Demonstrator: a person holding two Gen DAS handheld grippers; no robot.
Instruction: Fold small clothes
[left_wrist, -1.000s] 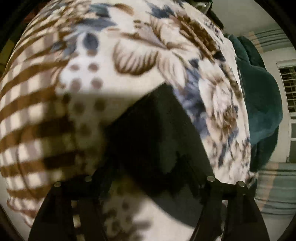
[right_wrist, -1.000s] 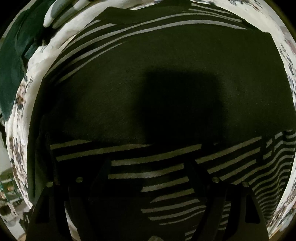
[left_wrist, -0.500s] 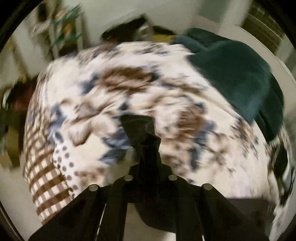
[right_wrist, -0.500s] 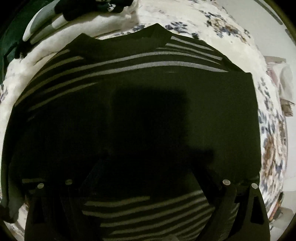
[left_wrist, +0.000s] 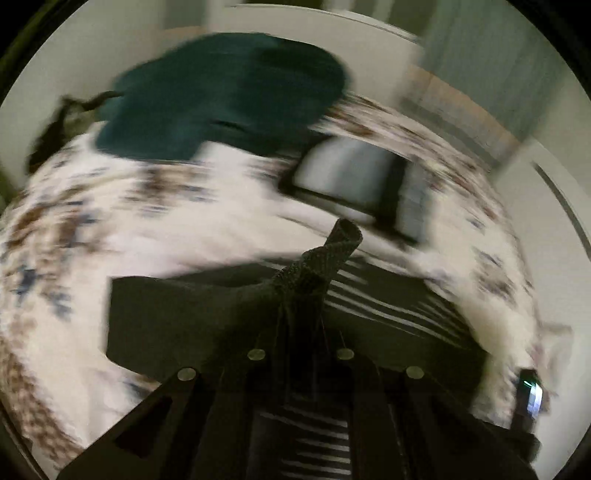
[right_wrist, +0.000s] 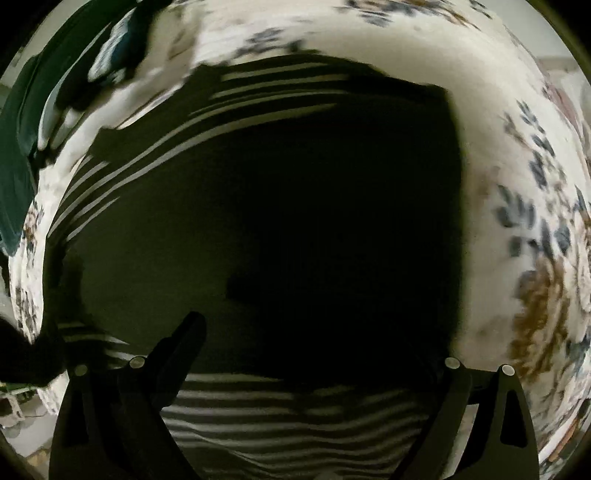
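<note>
A black sweater with grey stripes (right_wrist: 295, 206) lies spread on a floral bedspread (right_wrist: 509, 184). In the left wrist view my left gripper (left_wrist: 301, 332) is shut on a bunched black knit end of the sweater (left_wrist: 332, 254). That end sticks up past the fingertips and is lifted over the sweater's body (left_wrist: 177, 317). My right gripper (right_wrist: 314, 354) hangs over the sweater, pointing almost straight down. Its jaws stand wide open with nothing pinched, and the left finger (right_wrist: 184, 339) shows dark against the cloth. Both views are motion-blurred.
A dark teal blanket (left_wrist: 229, 96) is heaped at the far side of the bed. A stack of folded grey and black clothes (left_wrist: 351, 177) lies beyond the sweater. A small lit device (left_wrist: 532, 395) sits at the right edge. Walls surround the bed.
My left gripper closed on the black end and swept it up and across over the sweater, with its view swinging round. My right gripper opened wider and slid sideways over the sweater.
</note>
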